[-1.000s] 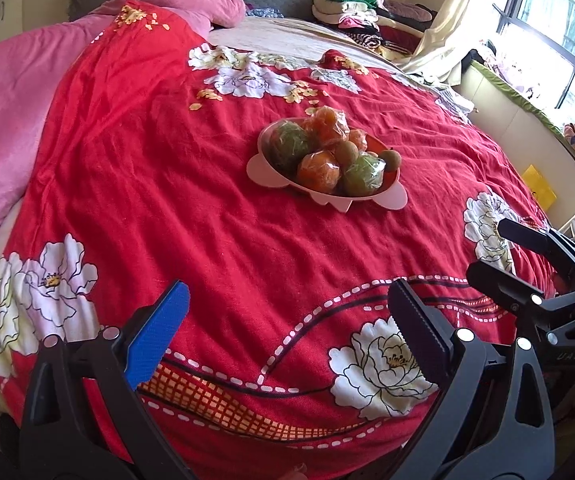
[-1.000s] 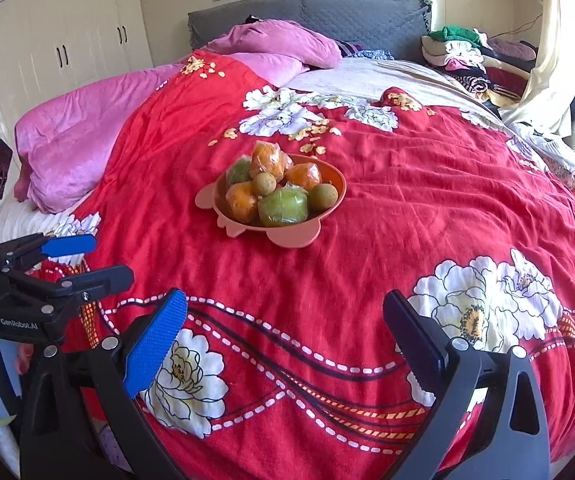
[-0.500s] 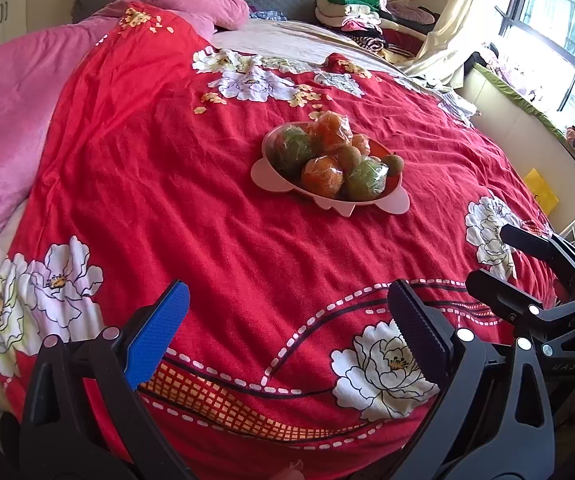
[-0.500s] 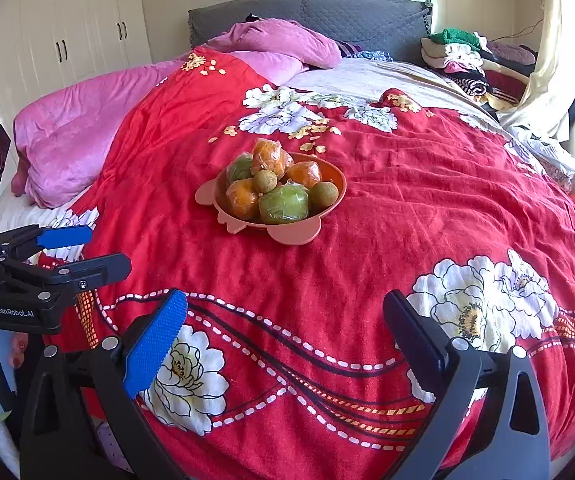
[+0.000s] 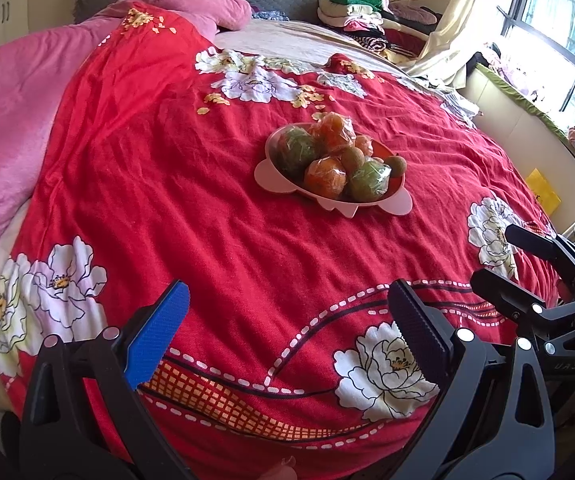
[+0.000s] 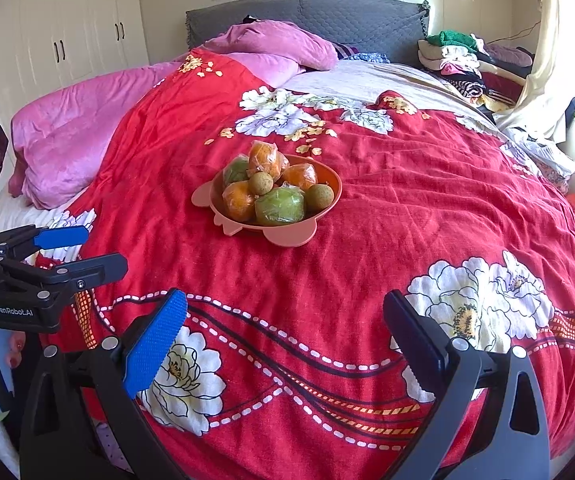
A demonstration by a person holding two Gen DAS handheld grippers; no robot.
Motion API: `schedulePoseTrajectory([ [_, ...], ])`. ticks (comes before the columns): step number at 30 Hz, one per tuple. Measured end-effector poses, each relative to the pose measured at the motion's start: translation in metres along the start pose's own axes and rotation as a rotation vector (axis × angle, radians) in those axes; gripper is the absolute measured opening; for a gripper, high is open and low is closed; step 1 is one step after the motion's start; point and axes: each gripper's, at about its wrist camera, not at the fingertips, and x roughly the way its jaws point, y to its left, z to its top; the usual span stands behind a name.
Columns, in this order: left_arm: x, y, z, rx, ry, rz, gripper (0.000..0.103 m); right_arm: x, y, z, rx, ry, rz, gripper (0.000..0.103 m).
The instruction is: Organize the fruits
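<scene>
Because the bowl [image 6: 329, 184] sits out in the middle of the bed [image 6: 427, 216], on the red cover, every fruit is heaped in one pile inside it: wrapped oranges [image 6: 267, 160], wrapped green fruit [image 6: 279, 208] and two small brown ones [image 6: 261, 183], the top orange riding on the rest. No fruit lies on the cover beside the bowl, so the fruit already lies gathered; whether it is due to come out or has just been put in, I cannot tell. The left gripper [image 5: 287, 320] and right gripper [image 6: 285, 320] both hang well short of the bowl, near the bed's foot, fingers spread wide and empty. That keeps them ready to close round a fruit, though the slick wrap may slip.
</scene>
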Motion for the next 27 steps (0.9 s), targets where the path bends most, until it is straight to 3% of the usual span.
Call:
schedulePoseTrajectory([
  [27, -0.0008, -0.0014, 0.0003, 0.006, 0.003, -0.003, 0.093, -0.0029, -0.0024, 0.0004, 0.003, -0.003, -0.006, 0.098],
])
